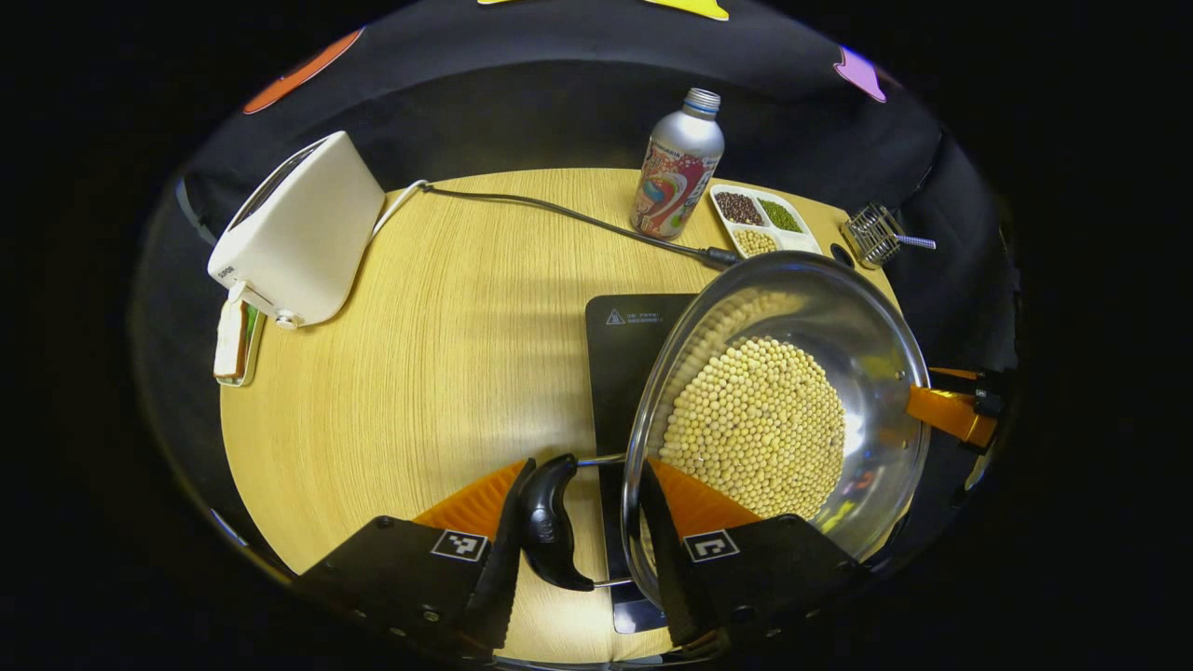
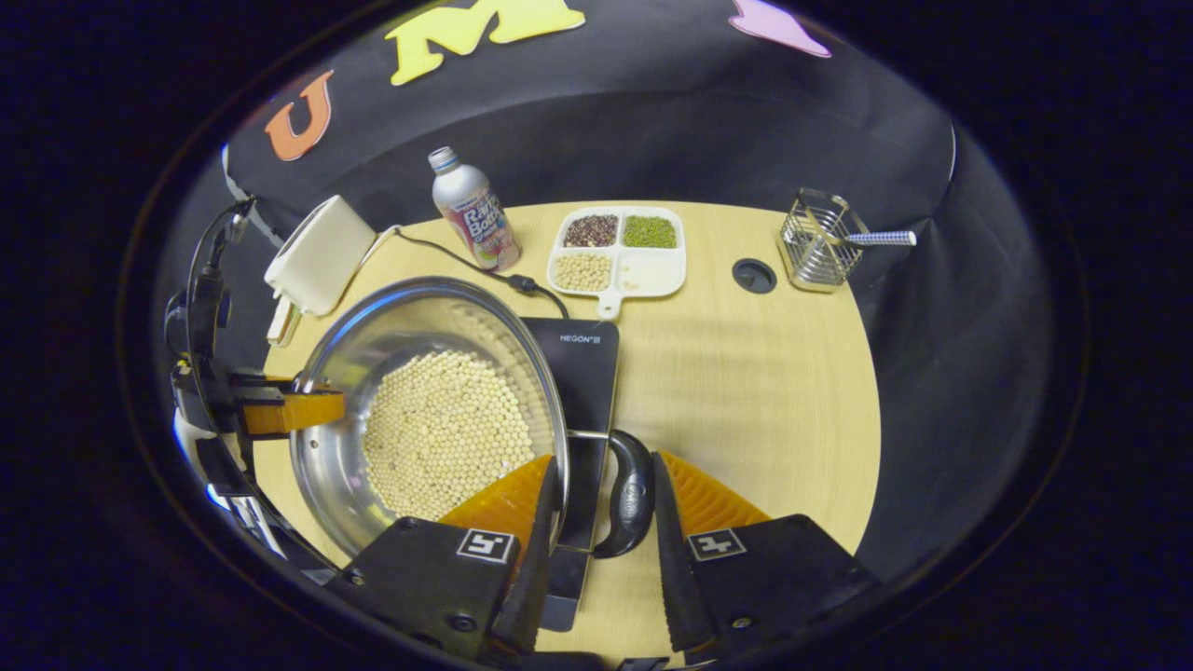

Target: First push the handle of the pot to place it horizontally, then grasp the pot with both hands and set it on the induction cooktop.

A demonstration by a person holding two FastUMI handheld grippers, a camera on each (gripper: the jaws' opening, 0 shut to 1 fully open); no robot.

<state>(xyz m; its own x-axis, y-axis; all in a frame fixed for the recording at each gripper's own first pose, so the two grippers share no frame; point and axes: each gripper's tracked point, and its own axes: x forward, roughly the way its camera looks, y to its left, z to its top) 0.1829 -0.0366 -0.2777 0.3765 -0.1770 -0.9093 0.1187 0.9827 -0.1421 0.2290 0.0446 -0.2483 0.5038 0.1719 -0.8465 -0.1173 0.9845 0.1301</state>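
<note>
Both grippers straddle opposite handles so the pot [image 1: 778, 410] stays level above the cooktop [image 2: 582, 373]; left gripper [image 1: 582, 540] and right gripper [image 2: 601, 522] each grasp a handle.

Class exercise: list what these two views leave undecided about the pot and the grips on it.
- Left gripper view: whether the pot rests on the cooktop; its own body hides its base.
- Left gripper view: whether the left gripper presses the pot handle; contact unclear.
- Right gripper view: the same for the right gripper.
</note>
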